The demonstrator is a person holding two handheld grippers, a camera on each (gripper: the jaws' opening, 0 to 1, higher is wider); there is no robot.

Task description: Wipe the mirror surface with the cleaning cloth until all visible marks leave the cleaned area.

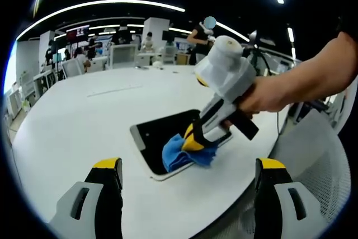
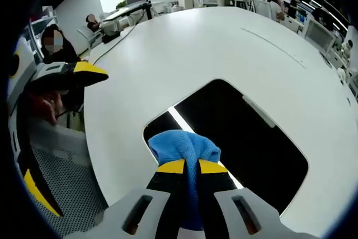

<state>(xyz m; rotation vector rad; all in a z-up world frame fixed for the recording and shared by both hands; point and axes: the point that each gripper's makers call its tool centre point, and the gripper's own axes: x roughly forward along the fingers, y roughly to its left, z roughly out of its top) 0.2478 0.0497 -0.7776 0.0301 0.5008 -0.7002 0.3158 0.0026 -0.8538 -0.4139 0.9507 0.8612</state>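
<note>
Mirror point(image 2: 246, 149) lies flat on the white round surface point(image 1: 78, 132), a dark rounded rectangle with a pale rim, stretching away just ahead of my right fingers and reflecting a bright strip of ceiling light. From my left gripper view I see it well ahead of my left fingers and between them, near the surface's near edge.

Next in size, the right gripper point(image 1: 193, 141), held in a hand point(image 1: 274, 93), reaches down onto the mirror's near end. My left gripper point(image 1: 187, 194) hangs above the surface with its fingers spread wide apart and nothing between them.

Smaller still, the blue cleaning cloth point(image 2: 183, 148) is bunched up and pinched between my right fingers, which are closed on it; its free end bulges beyond the yellow fingertips point(image 2: 170, 166) and sits on the mirror's near end.

Off to the left of my right fingers, past the surface's edge, sits a mesh chair point(image 2: 61, 177).
</note>
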